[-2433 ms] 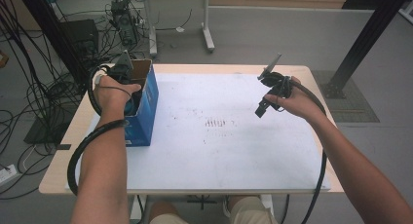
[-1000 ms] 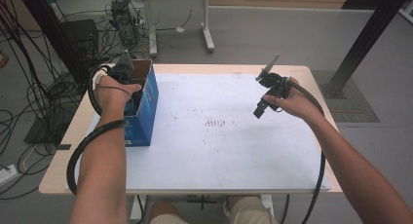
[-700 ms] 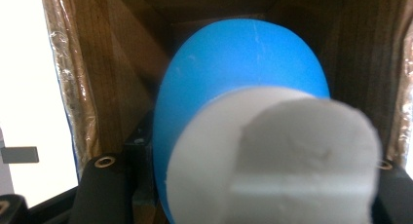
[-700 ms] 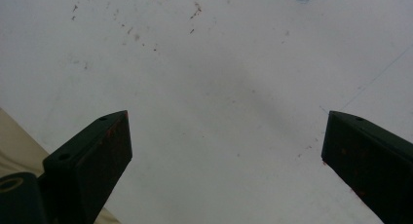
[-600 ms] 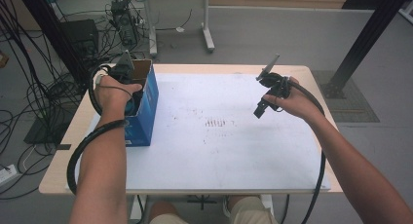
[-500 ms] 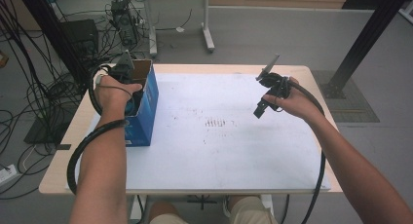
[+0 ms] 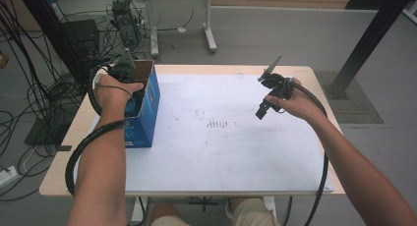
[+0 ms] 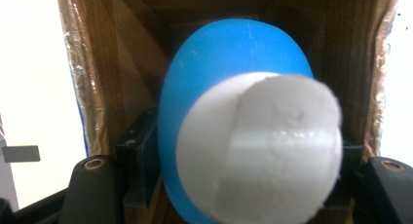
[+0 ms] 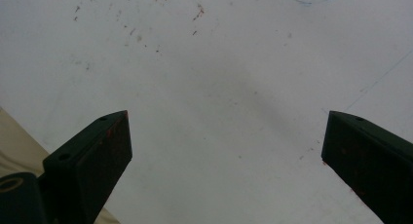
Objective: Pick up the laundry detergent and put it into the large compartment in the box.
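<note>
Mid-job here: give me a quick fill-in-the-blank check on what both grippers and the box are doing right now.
1. The left gripper reaches into the open ____ cardboard box.
2. Between its jaws sits a blue-and-____ egg-shaped plastic object.
3. The right gripper hovers over the white table with its jaws ____.

Missing words: blue; white; open

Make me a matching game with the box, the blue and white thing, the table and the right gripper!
Things:
1. box
2. blue and white object
3. table
4. right gripper

Descriptions:
A. held above the table, jaws wide apart, nothing between them
B. white top with small brownish marks
C. blue outside, brown cardboard inside, at the table's left edge
D. inside the box, between the left gripper's jaws

Pairs: 1-C, 2-D, 3-B, 4-A
</note>
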